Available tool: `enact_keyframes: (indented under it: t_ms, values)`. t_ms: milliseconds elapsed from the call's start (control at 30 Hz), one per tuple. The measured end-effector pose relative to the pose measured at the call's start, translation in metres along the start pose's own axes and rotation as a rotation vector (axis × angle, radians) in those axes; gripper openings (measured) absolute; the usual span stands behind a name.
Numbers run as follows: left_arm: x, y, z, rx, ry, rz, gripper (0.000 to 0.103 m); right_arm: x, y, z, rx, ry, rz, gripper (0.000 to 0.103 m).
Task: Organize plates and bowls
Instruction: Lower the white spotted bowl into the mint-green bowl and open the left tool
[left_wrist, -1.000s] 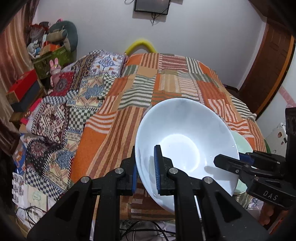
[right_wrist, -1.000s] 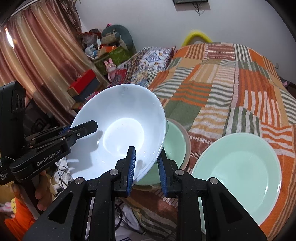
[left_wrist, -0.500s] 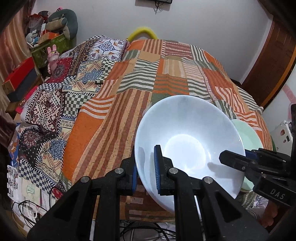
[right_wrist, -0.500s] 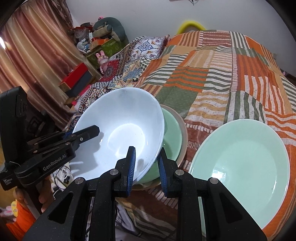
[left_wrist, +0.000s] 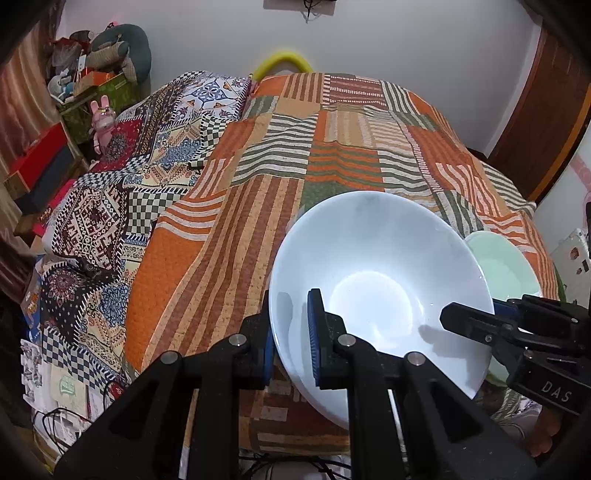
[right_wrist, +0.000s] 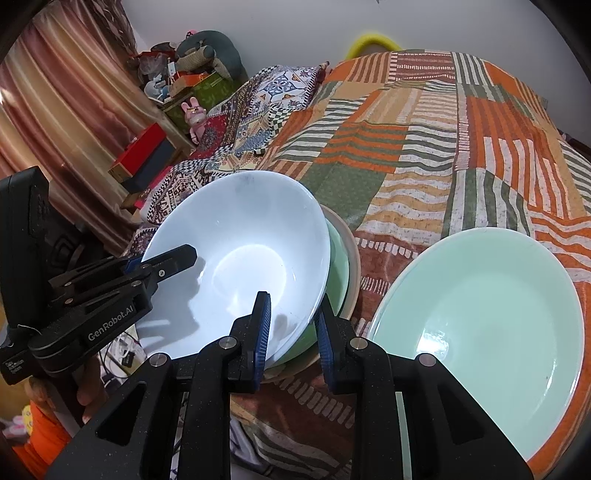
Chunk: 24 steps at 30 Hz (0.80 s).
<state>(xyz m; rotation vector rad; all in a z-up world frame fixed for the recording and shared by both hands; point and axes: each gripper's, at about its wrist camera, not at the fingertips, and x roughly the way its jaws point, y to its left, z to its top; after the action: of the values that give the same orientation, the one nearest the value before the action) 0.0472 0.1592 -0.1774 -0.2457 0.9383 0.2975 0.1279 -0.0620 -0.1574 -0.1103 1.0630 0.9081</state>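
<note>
A white bowl (left_wrist: 380, 291) (right_wrist: 240, 266) is held tilted by its rim from two sides, over the near edge of a bed. My left gripper (left_wrist: 290, 332) is shut on its near-left rim; it also shows in the right wrist view (right_wrist: 162, 264). My right gripper (right_wrist: 293, 326) straddles the opposite rim with its jaws a little apart; it also shows in the left wrist view (left_wrist: 476, 317). Under the white bowl sits a green bowl (right_wrist: 338, 258) inside a beige bowl (right_wrist: 352, 258). A large green plate (right_wrist: 484, 325) lies on the bed to the right.
The bed has an orange striped patchwork cover (left_wrist: 332, 155) and a patterned quilt (left_wrist: 122, 192) on its left side. Boxes and toys (left_wrist: 92, 92) are stacked at the far left by a curtain. Cables (left_wrist: 59, 421) lie on the floor below the bed edge.
The white bowl has come down over the green bowl stack. My right gripper's jaws have spread wider around the rim. Both cameras have tilted and moved slightly forward.
</note>
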Motion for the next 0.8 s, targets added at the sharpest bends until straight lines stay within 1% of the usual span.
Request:
enact_keyframes:
  t_ms: [233, 367, 400, 467, 500, 667, 800]
  values:
    - [0.007, -0.004, -0.001, 0.038, -0.001, 0.04, 0.014, 0.006, -0.004, -0.001, 0.007, 0.01, 0.006, 0.022]
    - [0.008, -0.002, 0.0, 0.038, -0.001, 0.051, 0.015, 0.005, -0.005, -0.001, 0.005, 0.004, 0.0, 0.023]
    - [0.009, -0.001, 0.001, 0.034, 0.004, 0.046, 0.015, 0.005, -0.005, -0.001, 0.005, 0.001, -0.002, 0.026]
    - [0.011, 0.0, 0.002, 0.023, 0.021, 0.016, 0.015, 0.004, -0.006, 0.0, 0.007, -0.006, -0.012, 0.027]
    - [0.012, 0.0, 0.002, 0.024, 0.02, 0.013, 0.015, 0.003, -0.007, 0.0, 0.003, -0.009, -0.011, 0.027]
    - [0.013, -0.008, 0.001, 0.047, 0.026, 0.012, 0.015, 0.001, -0.005, 0.0, -0.009, -0.015, -0.012, 0.029]
    - [0.007, -0.007, 0.002, 0.05, 0.008, 0.013, 0.015, -0.002, -0.005, 0.001, -0.009, -0.018, -0.014, 0.029]
